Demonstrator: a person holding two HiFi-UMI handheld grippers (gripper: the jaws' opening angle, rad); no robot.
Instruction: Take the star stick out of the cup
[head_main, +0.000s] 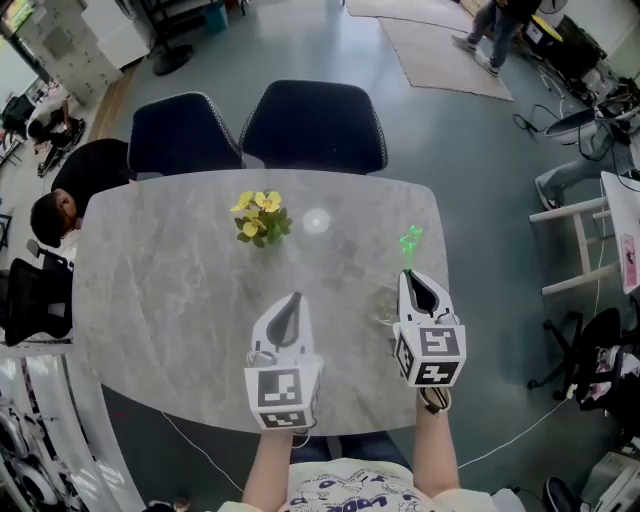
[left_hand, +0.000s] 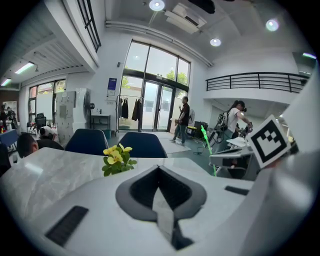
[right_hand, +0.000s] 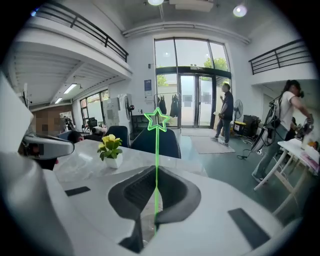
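Gripping star stick (right_hand: 156, 150) | right gripper (right_hand: 155, 175) jaws clamped on green shaft, lower end seemingly inside clear cup (head_main: 384, 306) on worktop (head_main: 180, 270) | left gripper (left_hand: 159, 172) jaws closed, empty | advice: raise straight up, shaft vertical, avoid tipping cup

Both forearms, left (head_main: 268, 465) and right (head_main: 435, 450), reach forward side by side. The left tool (head_main: 293, 300) has its jaws pressed together with nothing in them. The right tool (head_main: 416, 282) sits slightly further forward, jaws clamped on the thin star stick (right_hand: 156, 165).
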